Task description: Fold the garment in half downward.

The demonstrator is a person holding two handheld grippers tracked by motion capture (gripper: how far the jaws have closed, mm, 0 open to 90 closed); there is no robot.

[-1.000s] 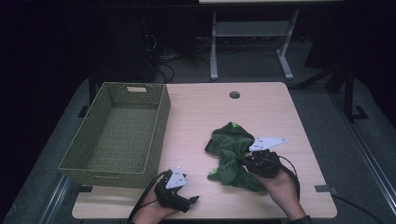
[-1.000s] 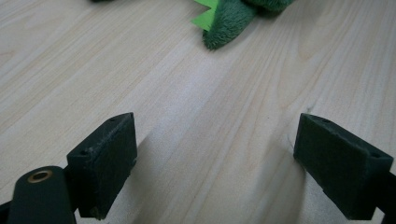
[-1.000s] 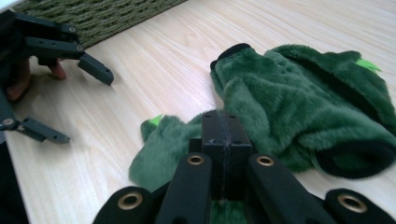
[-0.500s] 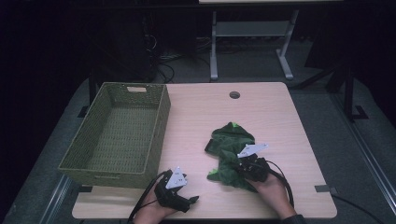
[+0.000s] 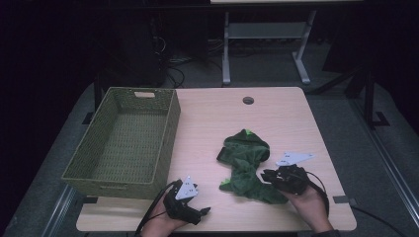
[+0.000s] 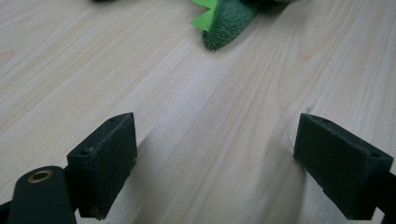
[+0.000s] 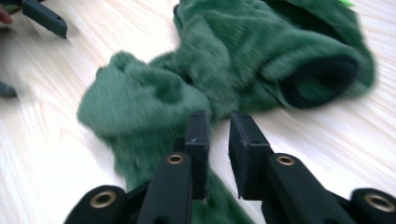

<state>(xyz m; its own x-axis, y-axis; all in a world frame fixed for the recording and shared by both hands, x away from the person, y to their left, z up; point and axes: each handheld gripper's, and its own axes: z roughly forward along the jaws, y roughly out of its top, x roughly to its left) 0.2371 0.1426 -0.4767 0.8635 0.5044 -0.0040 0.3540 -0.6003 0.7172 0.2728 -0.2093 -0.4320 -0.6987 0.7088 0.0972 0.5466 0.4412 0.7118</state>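
Wooden table (image 5: pixel 286 111): 1 green plush garment (image 5: pixel 245 165), 1 wicker basket (image 5: pixel 126 140), 2 tools.

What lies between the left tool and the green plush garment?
Bare tabletop alone; the left gripper view shows it from the left tool to the green plush garment.

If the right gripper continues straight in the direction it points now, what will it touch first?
Most likely the green plush garment. The right gripper has a narrow gap between its jaws, just opened, and it aims into the fuzzy fabric lying directly ahead on the table. Depth is slightly unclear.
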